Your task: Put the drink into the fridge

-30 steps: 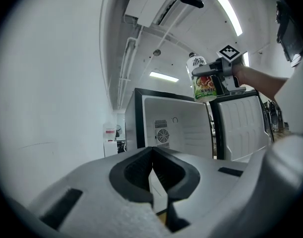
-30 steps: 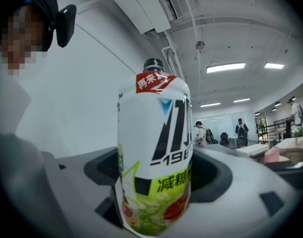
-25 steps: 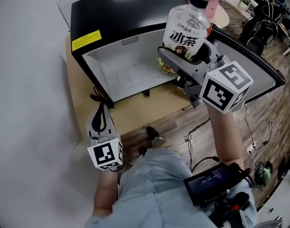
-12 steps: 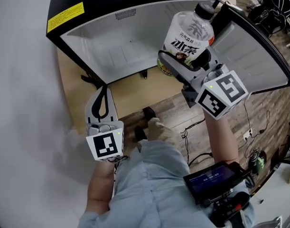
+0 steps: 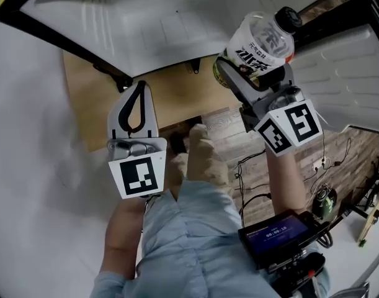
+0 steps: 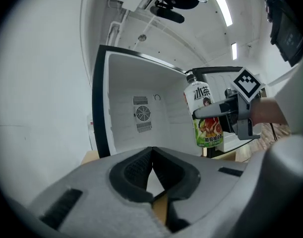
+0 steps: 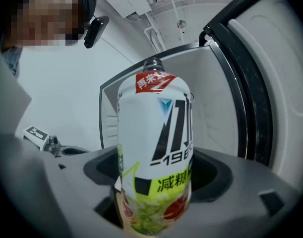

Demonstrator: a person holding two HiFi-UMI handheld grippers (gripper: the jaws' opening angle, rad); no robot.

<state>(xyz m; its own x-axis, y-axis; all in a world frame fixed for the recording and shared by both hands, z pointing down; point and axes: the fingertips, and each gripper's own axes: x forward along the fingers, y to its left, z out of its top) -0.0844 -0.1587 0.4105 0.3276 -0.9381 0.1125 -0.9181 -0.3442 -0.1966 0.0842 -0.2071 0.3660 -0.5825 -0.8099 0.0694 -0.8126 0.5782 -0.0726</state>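
One bottle (image 5: 262, 42), upper right of the head view, upright before the one open fridge (image 5: 146, 17), not yet inside. Right gripper (image 5: 254, 73) pinches it low on the label; left gripper (image 5: 138, 90) is pressed together on nothing. Probably hefty, with smooth plastic that gives and may slip, so a mid-body hold looks safest.

The drink (image 5: 260, 45) wears a white-and-green label and, seemingly, a black cap; the fridge (image 5: 164, 23) is white inside
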